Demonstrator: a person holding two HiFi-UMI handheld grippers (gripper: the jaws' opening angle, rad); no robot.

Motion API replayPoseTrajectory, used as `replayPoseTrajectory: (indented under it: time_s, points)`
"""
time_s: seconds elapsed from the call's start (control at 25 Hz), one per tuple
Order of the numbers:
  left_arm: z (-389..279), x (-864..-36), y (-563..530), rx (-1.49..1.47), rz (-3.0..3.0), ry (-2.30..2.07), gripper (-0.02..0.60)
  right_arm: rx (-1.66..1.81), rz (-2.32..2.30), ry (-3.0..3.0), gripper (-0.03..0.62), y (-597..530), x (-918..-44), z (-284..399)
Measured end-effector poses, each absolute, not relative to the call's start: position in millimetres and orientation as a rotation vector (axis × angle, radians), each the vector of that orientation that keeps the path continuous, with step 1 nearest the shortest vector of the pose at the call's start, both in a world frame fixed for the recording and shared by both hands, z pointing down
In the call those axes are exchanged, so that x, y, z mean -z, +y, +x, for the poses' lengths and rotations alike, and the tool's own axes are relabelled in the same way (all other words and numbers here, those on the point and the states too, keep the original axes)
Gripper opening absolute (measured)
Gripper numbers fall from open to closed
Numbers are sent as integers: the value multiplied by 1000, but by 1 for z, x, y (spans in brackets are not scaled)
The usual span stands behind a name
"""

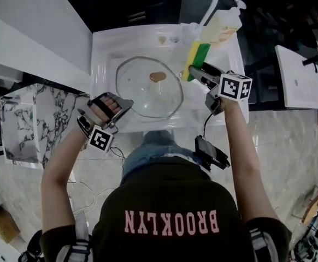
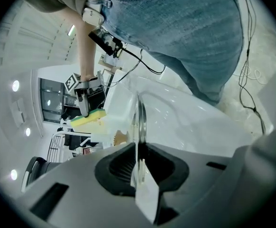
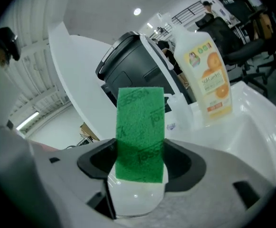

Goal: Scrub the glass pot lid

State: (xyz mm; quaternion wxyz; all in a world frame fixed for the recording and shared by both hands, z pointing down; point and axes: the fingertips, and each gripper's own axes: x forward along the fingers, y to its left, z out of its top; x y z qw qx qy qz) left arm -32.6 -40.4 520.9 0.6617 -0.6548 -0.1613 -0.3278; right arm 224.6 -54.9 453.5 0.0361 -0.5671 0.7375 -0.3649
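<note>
Scrubbing is apparently only starting: the left claw (image 1: 123, 106) is pinching the round clear glass pot lid's (image 1: 148, 89) rim mid-frame in the white sink (image 1: 105, 53), while the right claw (image 1: 195, 71) is squeezing a yellow-green sponge (image 1: 197, 55) beside its right edge.

I take the white sink (image 1: 101, 64) as my landmark: a soap bottle (image 1: 223, 27) with oranges on its label stands at its far right corner, and a marble-patterned cabinet (image 1: 36, 121) sits just to its left. Well off to the sink's right lies a white slab (image 1: 298, 78). Beyond the sink, past the bottle, I make out a black lidded bin (image 3: 128, 68).
</note>
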Motion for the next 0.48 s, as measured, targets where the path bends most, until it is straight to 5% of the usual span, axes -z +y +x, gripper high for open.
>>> replayPoseTrajectory:
  time_s: [0.48]
  points:
    - [-13,-522,-55,754,-1418,-352,51,827,-2078,2250,282,-30,-432,226]
